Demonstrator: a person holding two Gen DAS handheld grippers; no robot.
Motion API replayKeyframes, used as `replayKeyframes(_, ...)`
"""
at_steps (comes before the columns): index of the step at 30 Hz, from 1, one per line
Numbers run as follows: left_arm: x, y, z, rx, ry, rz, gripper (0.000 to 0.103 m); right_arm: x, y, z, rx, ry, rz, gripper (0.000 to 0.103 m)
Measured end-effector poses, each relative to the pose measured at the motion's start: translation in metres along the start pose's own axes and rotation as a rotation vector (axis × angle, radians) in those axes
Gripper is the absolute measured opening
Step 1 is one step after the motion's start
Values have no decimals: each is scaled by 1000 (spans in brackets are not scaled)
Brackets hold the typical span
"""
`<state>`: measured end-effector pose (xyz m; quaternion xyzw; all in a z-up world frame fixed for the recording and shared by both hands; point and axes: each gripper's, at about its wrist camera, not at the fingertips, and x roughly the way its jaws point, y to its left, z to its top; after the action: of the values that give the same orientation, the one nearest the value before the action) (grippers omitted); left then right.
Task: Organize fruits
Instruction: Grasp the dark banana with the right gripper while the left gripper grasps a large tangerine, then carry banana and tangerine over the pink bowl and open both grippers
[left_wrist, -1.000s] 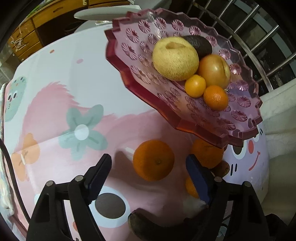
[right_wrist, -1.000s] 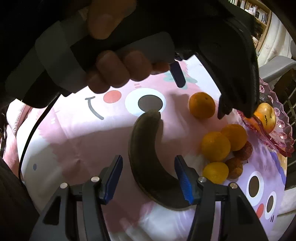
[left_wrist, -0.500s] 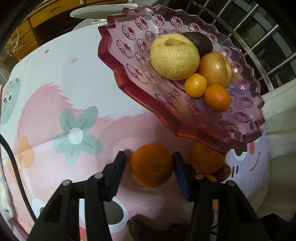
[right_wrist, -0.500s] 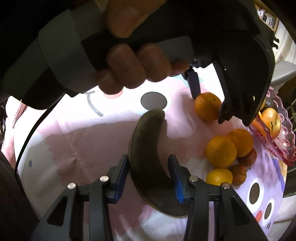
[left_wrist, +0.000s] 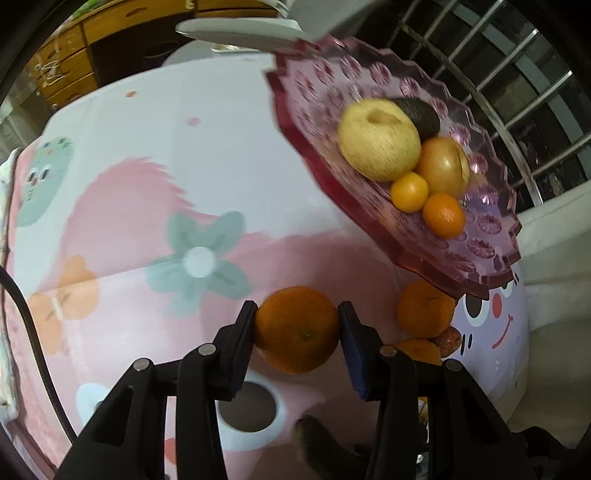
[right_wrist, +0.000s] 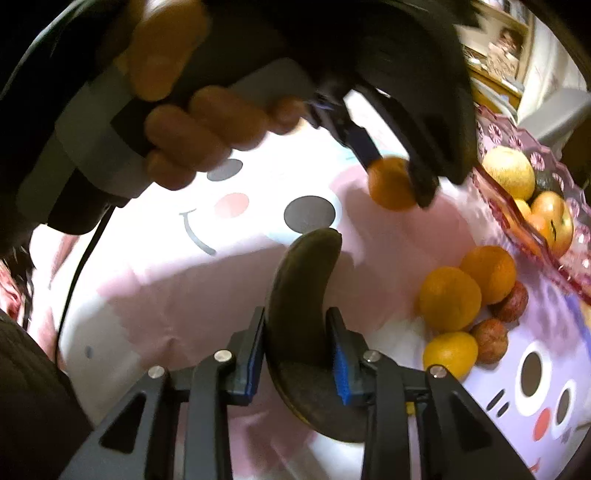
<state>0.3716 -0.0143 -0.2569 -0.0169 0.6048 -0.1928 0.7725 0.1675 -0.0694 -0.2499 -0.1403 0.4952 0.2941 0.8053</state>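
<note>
The left gripper (left_wrist: 297, 325) clamps an orange (left_wrist: 297, 328); the right gripper (right_wrist: 295, 336) clamps a dark banana (right_wrist: 301, 291) on the cloth (left_wrist: 147, 147).

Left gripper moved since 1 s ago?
Yes. The left gripper advanced toward the pink plate and its fingers closed on the orange.

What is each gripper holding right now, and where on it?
The left gripper is shut on an orange, fingers on its two opposite sides. The right gripper is shut on a dark banana, gripped across its curved middle.
</note>
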Motion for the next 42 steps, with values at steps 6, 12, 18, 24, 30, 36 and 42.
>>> replayKeyframes(6,-36,20,-10,-58,-58,27,43,-12,-7,-4,107,-32,70,31)
replayKeyframes(12,-75,27,-16,-92,-91,53,43,-38,-23,7,183,-71,100,30)
replayKeyframes(18,-119,9,-13,-73,-170,55,43,-78,-28,21,218,-151,112,30)
replayKeyframes(24,-139,-15,-2,-48,-253,71,43,-122,-42,37,207,-279,41,30)
replayKeyframes(30,-136,-34,12,-65,-282,69,43,-145,-83,44,266,-354,-52,30)
replayKeyframes(36,-114,-60,28,-64,-277,72,43,-144,-135,49,332,-369,-106,30)
replayKeyframes(42,-86,-77,41,-79,-248,64,43,-131,-185,58,415,-357,-121,30)
